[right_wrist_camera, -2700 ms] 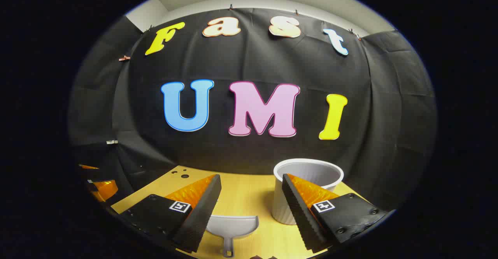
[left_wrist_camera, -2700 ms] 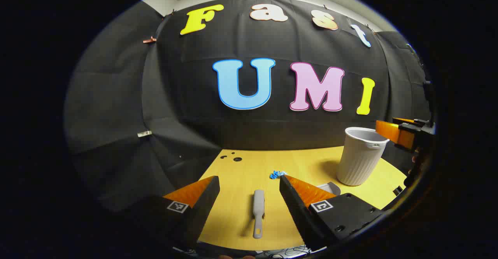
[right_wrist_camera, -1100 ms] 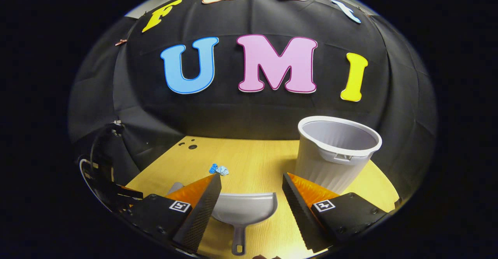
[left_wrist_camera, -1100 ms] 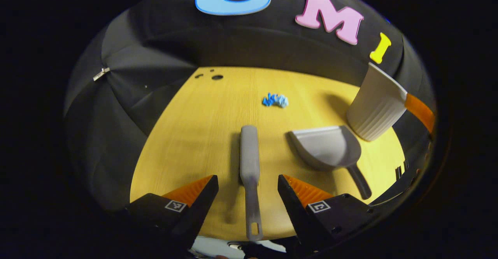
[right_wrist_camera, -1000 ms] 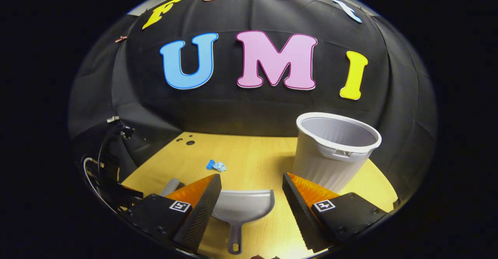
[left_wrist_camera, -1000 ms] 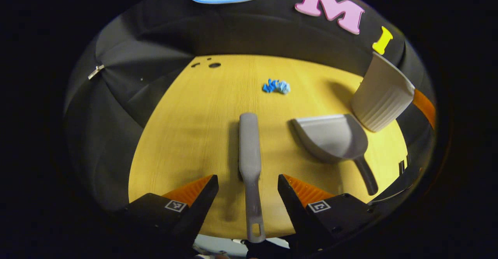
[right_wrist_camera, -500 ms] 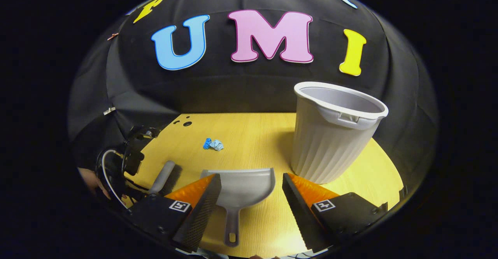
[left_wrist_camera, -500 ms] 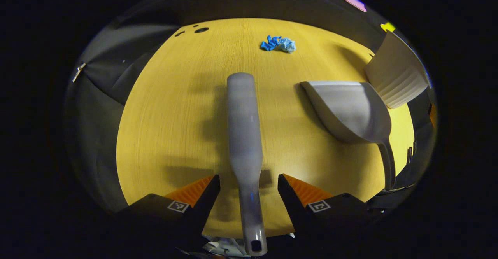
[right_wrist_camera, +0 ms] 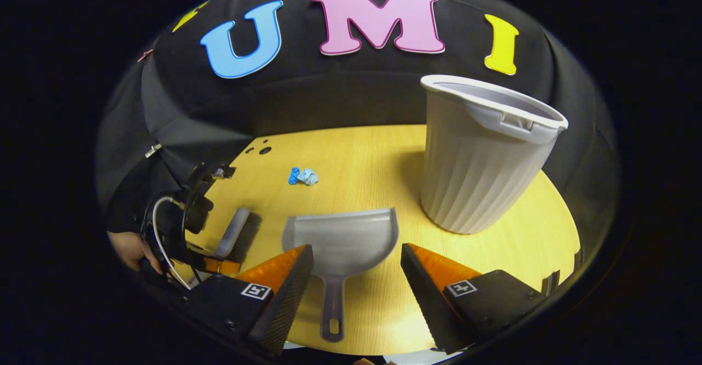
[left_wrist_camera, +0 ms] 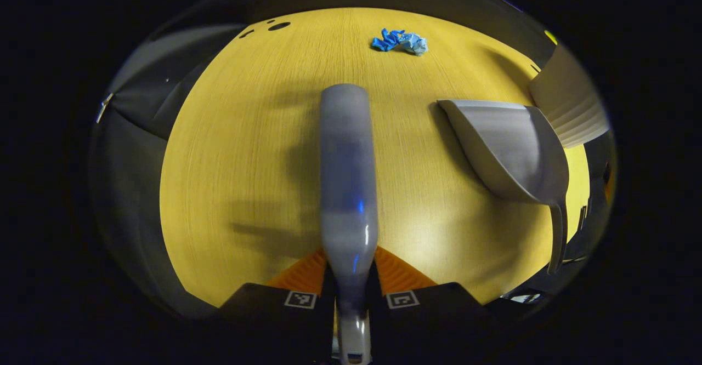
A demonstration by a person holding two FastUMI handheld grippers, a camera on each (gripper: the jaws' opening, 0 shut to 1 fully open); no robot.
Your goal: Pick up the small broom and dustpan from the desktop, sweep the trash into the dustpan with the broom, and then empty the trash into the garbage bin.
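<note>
The grey small broom (left_wrist_camera: 346, 167) lies lengthwise on the yellow desktop (left_wrist_camera: 236, 151), and my left gripper (left_wrist_camera: 351, 258) is shut on its handle. To its right rests the grey dustpan (left_wrist_camera: 510, 146), mouth facing away. Blue crumpled trash (left_wrist_camera: 399, 41) sits farther back. In the right gripper view my right gripper (right_wrist_camera: 356, 255) stands open above the dustpan (right_wrist_camera: 343, 236), its fingers on either side of the pan's rear and handle without touching. The broom (right_wrist_camera: 237, 232) and the left gripper (right_wrist_camera: 178, 225) appear at the left there. The white ribbed garbage bin (right_wrist_camera: 482, 162) stands upright at the right.
A person's hand (right_wrist_camera: 129, 250) holds the left gripper near the desk's left edge. Small holes (right_wrist_camera: 265, 149) mark the desktop's far left corner. The black cloth wall closes the back. The trash (right_wrist_camera: 303, 176) lies in open desk space left of the bin (left_wrist_camera: 570, 113).
My left gripper came down over the broom and shut on its handle. My right gripper lowered and moved forward over the dustpan, still open.
</note>
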